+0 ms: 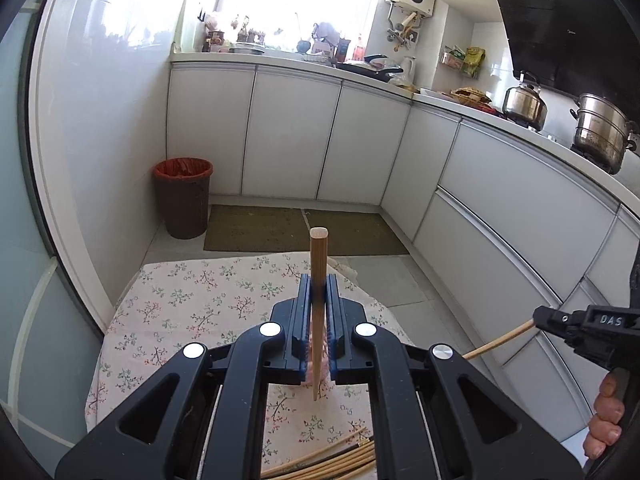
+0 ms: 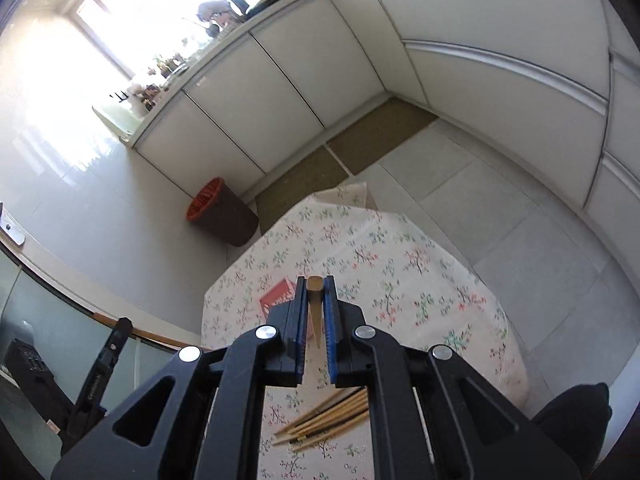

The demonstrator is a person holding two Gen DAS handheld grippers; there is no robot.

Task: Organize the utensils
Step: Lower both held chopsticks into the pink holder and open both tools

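My left gripper is shut on a wooden chopstick that stands up between its blue pads, above the floral tablecloth. My right gripper is shut on another wooden chopstick; this gripper also shows at the right edge of the left wrist view, its chopstick slanting down to the left. A loose pile of several chopsticks lies on the cloth below both grippers and shows in the left wrist view too. A pink slotted holder sits on the cloth, partly hidden behind my right gripper.
A brown bin with a red liner stands on the floor beyond the table. White cabinets line the walls, with a mat in front. Pots sit on the counter at the right.
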